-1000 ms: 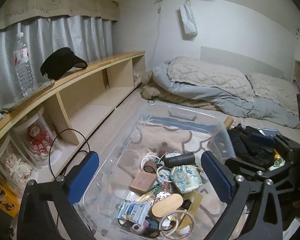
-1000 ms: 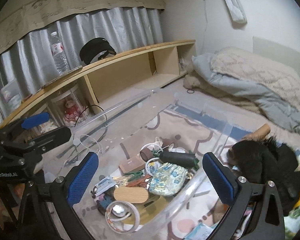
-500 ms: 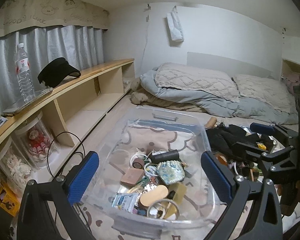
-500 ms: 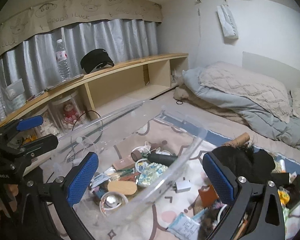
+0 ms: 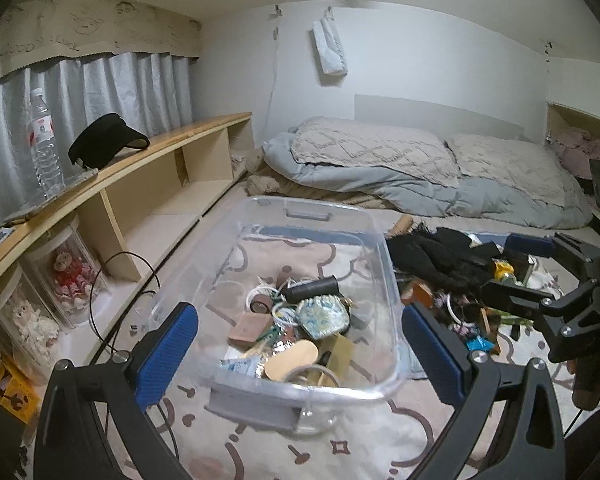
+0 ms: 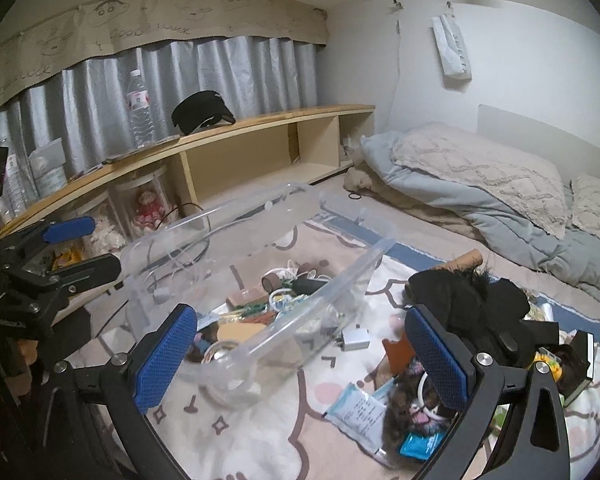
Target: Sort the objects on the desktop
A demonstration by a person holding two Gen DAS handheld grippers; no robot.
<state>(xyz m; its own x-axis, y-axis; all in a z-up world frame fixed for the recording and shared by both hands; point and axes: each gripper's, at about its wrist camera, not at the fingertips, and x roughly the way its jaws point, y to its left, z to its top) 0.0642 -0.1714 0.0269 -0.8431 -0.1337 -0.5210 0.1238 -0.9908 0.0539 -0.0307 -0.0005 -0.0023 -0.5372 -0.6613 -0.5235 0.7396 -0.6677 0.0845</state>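
Both grippers, left gripper (image 5: 300, 354) and right gripper (image 6: 302, 354), hover empty, jaws wide; right one nearer the loose clutter (image 6: 416, 408) right of the clear bin (image 5: 384, 264).

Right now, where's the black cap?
The black cap sits on top of the wooden shelf along the left wall, in front of the grey curtain and just right of the water bottle. Both views show it.
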